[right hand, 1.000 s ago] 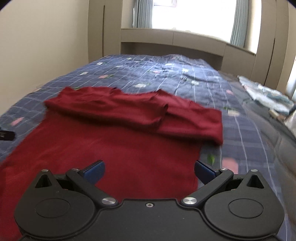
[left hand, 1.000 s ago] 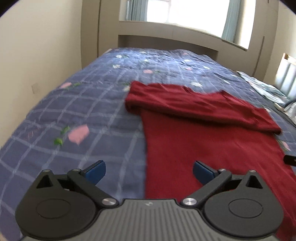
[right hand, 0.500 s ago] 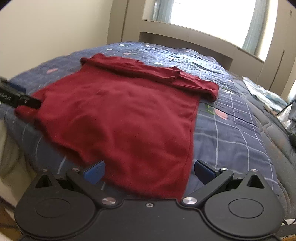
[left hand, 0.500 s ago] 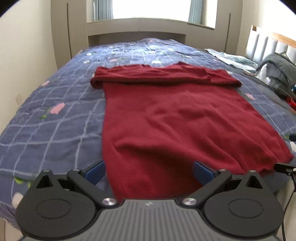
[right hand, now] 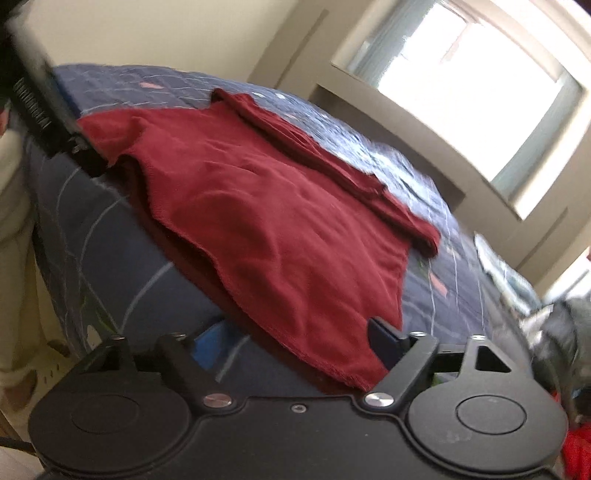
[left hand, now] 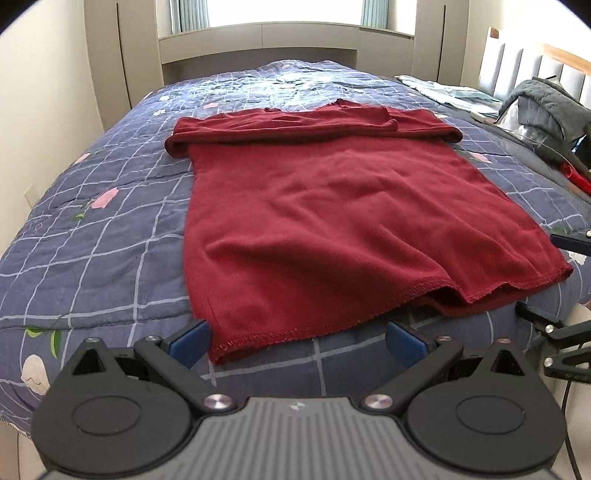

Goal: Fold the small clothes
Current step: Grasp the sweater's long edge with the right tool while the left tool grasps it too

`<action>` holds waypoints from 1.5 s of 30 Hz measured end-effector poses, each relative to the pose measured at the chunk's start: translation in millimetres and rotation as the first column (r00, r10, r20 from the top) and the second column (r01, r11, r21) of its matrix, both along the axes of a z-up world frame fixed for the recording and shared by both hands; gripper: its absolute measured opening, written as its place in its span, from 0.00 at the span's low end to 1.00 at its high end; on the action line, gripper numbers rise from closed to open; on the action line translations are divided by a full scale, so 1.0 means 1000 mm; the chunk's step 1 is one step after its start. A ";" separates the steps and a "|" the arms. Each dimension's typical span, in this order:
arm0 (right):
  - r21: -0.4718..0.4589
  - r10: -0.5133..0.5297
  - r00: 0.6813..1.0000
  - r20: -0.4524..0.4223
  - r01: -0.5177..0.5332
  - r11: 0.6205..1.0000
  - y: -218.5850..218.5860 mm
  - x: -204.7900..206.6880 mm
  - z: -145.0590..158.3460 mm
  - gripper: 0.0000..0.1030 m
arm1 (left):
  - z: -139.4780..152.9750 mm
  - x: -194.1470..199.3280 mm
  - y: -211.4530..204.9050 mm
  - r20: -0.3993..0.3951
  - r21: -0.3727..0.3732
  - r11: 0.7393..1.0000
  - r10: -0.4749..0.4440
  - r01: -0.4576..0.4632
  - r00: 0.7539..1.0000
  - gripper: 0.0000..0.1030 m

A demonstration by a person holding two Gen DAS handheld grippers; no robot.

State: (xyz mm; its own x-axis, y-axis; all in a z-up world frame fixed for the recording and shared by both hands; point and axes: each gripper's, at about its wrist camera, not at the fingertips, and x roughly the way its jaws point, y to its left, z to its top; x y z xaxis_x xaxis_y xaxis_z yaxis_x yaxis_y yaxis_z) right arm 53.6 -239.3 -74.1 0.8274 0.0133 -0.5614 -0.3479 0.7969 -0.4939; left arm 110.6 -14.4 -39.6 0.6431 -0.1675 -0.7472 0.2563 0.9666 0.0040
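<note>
Left gripper point(left hand: 297, 341): jaws spread wide, blue pads clear of cloth on both sides, nothing gripped. Its left pad point(left hand: 190, 341) sits just beside the near-left hem corner of the shirt point(left hand: 332, 206); the hem runs between the two pads, above the quilt point(left hand: 92, 229). A second ago this gripper was over the middle of the bed, beside the shirt's left edge and looking at the folded sleeves; now it is back at the foot edge and squared up to the hem.

Right gripper point(right hand: 295, 341): jaws have just been narrowing, yet a wide gap is left. The near-right hem corner lies between the pads; the right pad point(right hand: 384, 341) is at the cloth edge, but blur keeps me from telling if it presses. No firm grasp visible. A second ago this gripper was level over the shirt's body; now it is rolled over hard, so the bed slants across its view, and it is down at the foot edge. In the left view its fingers show at the right border, by the hem's right corner.

Shirt: dark red, flat on the quilt, towards the foot of the bed. Long axis runs foot to head of the bed. Hem at the foot edge, part of it lifted in a ripple with the under layer showing. Collar end points at the window point(left hand: 284, 13); sleeves are folded in across the far end as a thick band. Shirt's lie unchanged from the earlier frames.
</note>
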 end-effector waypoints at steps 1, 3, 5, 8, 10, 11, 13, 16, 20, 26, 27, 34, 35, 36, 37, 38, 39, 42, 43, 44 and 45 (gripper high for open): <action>-0.016 0.015 1.000 0.011 -0.015 1.000 0.003 -0.003 -0.001 0.74 | 0.001 0.000 0.000 -0.004 -0.002 1.000 0.002 -0.002 1.000 1.00; -0.034 0.042 0.999 0.018 -0.042 0.999 0.006 -0.006 -0.002 0.63 | 0.002 0.002 0.000 -0.015 -0.007 1.000 0.008 -0.008 1.000 1.00; -0.029 0.072 0.997 0.009 -0.071 0.997 0.005 -0.008 -0.002 0.50 | 0.002 0.003 0.000 -0.021 -0.011 1.000 0.010 -0.011 1.000 1.00; -0.023 0.101 0.995 -0.001 -0.101 0.995 0.006 -0.007 -0.001 0.29 | 0.004 0.002 0.000 -0.021 -0.017 1.000 0.005 -0.005 1.000 1.00; -0.021 0.098 0.995 0.009 -0.098 0.995 0.007 -0.006 0.000 0.19 | 0.006 0.002 -0.002 -0.016 -0.017 1.000 -0.001 0.001 1.000 1.00; -0.017 0.091 0.996 0.017 -0.090 0.996 0.007 -0.005 0.001 0.13 | 0.006 0.001 -0.002 -0.013 -0.016 1.000 -0.004 0.004 1.000 1.00; 0.033 0.071 0.997 0.019 -0.071 0.997 0.003 -0.003 0.007 0.10 | 0.007 -0.001 -0.003 0.001 -0.012 1.000 -0.018 0.018 1.000 1.00; 0.153 0.028 1.000 0.009 -0.030 0.988 -0.006 0.005 0.023 0.08 | 0.005 -0.008 -0.009 0.036 0.007 0.998 -0.063 0.062 0.997 1.00; 0.265 -0.003 1.000 -0.003 0.004 0.964 -0.017 0.012 0.043 0.08 | 0.000 -0.015 -0.023 0.077 0.041 0.992 -0.120 0.117 0.990 1.00; 0.365 -0.019 1.000 -0.017 0.024 0.931 -0.026 0.020 0.063 0.08 | -0.010 -0.014 -0.059 0.172 0.148 0.969 -0.220 0.195 0.960 1.00; 0.370 -0.018 1.000 -0.015 0.022 0.929 -0.026 0.020 0.064 0.08 | -0.012 -0.014 -0.065 0.185 0.176 0.965 -0.227 0.195 0.956 1.00; 0.370 -0.020 1.000 -0.008 0.022 0.929 -0.027 0.015 0.066 0.07 | -0.015 -0.005 -0.084 0.294 0.319 0.939 -0.227 0.129 0.929 0.95; 0.366 -0.020 1.000 -0.009 0.022 0.930 -0.027 0.015 0.064 0.07 | -0.015 -0.005 -0.083 0.304 0.340 0.933 -0.228 0.118 0.925 0.91; 0.364 -0.019 1.000 -0.010 0.021 0.931 -0.028 0.015 0.063 0.07 | -0.016 -0.005 -0.080 0.312 0.368 0.924 -0.229 0.105 0.922 0.88; 0.362 -0.017 1.000 -0.012 0.021 0.932 -0.028 0.014 0.062 0.07 | -0.017 -0.005 -0.077 0.317 0.388 0.917 -0.231 0.097 0.920 0.86; 0.362 -0.017 1.000 -0.017 0.022 0.932 -0.028 0.013 0.060 0.07 | -0.018 -0.006 -0.073 0.319 0.401 0.911 -0.235 0.094 0.918 0.82; 0.362 -0.016 1.000 -0.021 0.023 0.932 -0.029 0.013 0.058 0.07 | -0.019 -0.008 -0.067 0.319 0.414 0.905 -0.240 0.093 0.917 0.79; 0.356 -0.007 0.999 -0.033 0.018 0.934 -0.028 0.012 0.053 0.07 | -0.023 -0.016 -0.056 0.324 0.456 0.886 -0.259 0.090 0.910 0.74; 0.346 -0.002 0.999 -0.037 0.015 0.938 -0.027 0.012 0.051 0.07 | -0.025 -0.019 -0.053 0.326 0.480 0.873 -0.269 0.086 0.907 0.72; 0.337 0.001 0.999 -0.042 0.013 0.941 -0.026 0.011 0.049 0.07 | -0.027 -0.023 -0.051 0.325 0.507 0.858 -0.285 0.089 0.902 0.70; 0.328 0.007 0.999 -0.049 0.009 0.945 -0.025 0.011 0.046 0.07 | -0.028 -0.026 -0.050 0.326 0.526 0.845 -0.302 0.094 0.896 0.68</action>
